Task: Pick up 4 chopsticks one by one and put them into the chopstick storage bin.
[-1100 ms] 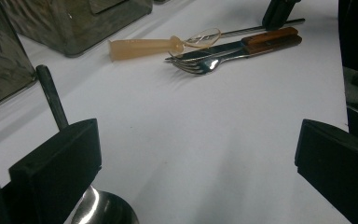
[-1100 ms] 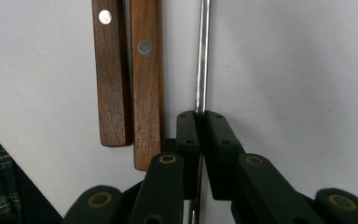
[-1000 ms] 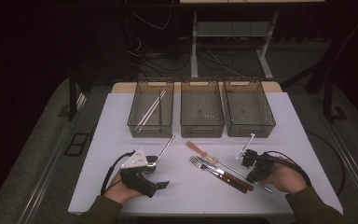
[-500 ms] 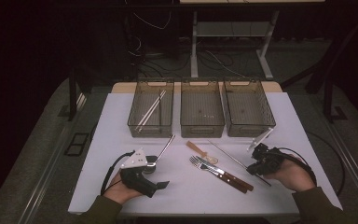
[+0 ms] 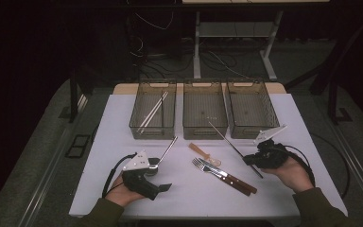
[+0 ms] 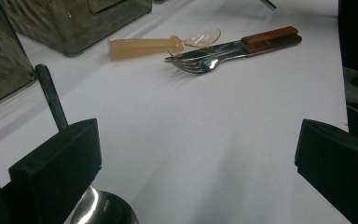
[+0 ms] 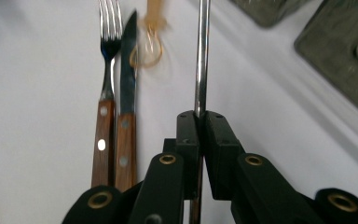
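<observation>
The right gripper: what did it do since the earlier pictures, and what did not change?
The right gripper drew back toward the table's right side, still shut on the metal rod, which swung with it. The left gripper, fork, knife and trays stayed put.

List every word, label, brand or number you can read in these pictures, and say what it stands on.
None: no readable text anywhere. The three bins, the wooden-handled fork and knife, the plastic spoon, the metal rod clamped in the right tool and the left tool show no print, label or brand.
</observation>
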The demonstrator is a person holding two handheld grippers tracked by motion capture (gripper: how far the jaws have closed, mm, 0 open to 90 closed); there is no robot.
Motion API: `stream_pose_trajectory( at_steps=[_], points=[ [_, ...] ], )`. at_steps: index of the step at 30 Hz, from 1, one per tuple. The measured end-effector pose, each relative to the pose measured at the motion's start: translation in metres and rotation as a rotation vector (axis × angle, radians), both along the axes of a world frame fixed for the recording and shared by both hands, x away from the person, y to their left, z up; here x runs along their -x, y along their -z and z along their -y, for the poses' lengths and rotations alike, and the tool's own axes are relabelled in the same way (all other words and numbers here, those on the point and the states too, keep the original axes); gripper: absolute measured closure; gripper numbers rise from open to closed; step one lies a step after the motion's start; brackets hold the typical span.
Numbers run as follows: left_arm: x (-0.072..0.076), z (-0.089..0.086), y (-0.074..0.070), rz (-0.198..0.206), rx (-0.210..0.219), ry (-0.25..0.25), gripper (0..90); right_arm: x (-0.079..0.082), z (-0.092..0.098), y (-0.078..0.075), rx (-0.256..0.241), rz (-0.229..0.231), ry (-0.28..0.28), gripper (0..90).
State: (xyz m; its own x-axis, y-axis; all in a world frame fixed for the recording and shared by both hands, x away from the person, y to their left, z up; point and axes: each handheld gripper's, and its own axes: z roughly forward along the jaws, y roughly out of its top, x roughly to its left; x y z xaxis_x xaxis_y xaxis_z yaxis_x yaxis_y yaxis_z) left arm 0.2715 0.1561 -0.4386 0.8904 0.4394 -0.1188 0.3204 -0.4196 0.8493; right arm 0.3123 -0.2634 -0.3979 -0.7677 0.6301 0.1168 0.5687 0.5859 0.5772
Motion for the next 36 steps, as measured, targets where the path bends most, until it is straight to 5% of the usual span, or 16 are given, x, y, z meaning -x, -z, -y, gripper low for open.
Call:
stream_pose_trajectory(
  at_steps=[16, 36],
  points=[
    [0.0, 0.0, 0.0, 0.0, -0.002, 0.001, 0.0, -0.017, -0.012, -0.006, -0.185, 0.108, 0.017, 85.1],
    [0.001, 0.0, -0.001, 0.002, 0.026, -0.013, 0.0, -0.05, -0.068, -0.024, -0.334, 0.182, 0.032, 85.1]
  ],
)
